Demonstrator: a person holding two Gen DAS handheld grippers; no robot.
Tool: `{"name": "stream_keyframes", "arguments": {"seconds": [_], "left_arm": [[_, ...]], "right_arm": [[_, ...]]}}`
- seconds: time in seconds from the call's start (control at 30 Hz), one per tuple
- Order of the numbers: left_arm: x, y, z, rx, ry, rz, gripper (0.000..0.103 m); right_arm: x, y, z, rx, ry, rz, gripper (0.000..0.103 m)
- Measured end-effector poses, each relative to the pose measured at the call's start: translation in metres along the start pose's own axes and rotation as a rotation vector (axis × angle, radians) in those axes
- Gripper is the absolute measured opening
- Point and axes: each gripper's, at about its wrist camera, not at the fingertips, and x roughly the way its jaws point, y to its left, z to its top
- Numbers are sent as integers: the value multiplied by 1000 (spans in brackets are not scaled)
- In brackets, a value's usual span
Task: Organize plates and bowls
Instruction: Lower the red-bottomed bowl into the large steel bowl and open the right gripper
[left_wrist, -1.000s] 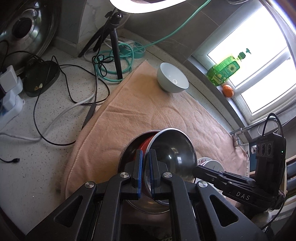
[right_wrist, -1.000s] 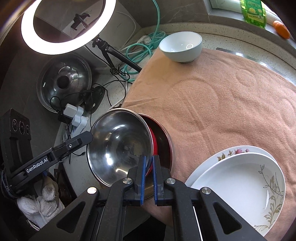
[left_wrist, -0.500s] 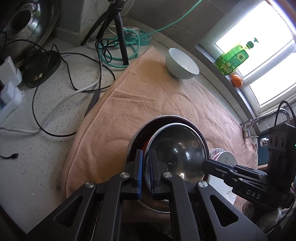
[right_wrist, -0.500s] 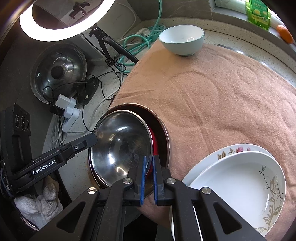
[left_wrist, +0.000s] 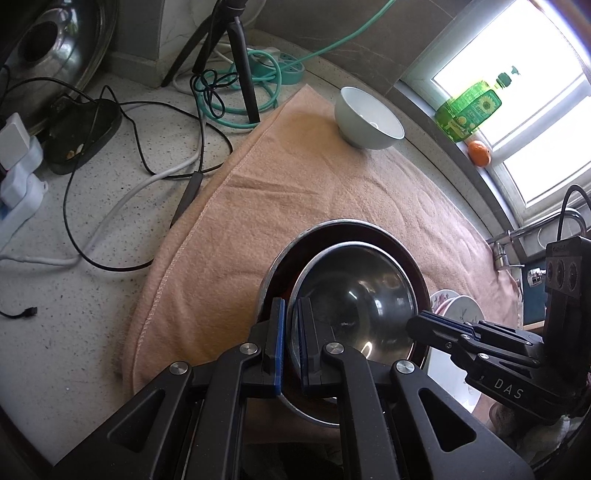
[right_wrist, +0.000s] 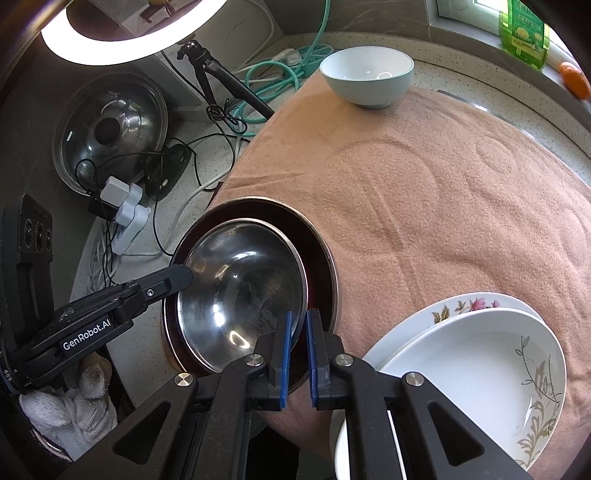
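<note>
Now the steel bowl (right_wrist: 240, 291) sits nested in the wider red-lined bowl (right_wrist: 321, 258) at the towel's (right_wrist: 424, 192) near left, its rim pinched between both grippers' fingers, left gripper (left_wrist: 290, 332) opposite right gripper (right_wrist: 298, 343).

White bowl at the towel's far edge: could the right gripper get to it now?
Probably not yet: the right gripper is shut on the steel bowl. The towel toward the white bowl lies bare.
</note>
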Motion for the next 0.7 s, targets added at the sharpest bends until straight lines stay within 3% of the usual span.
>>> {"name": "stream_keyframes", "arguments": {"seconds": [0.37, 0.7], "left_arm": [[1, -1, 0, 12, 4, 5, 5], [1, -2, 1, 16, -2, 5, 5]], "right_arm": [[0, 0, 2, -6, 4, -1, 9], [-8, 1, 5, -4, -10, 15, 17]]}}
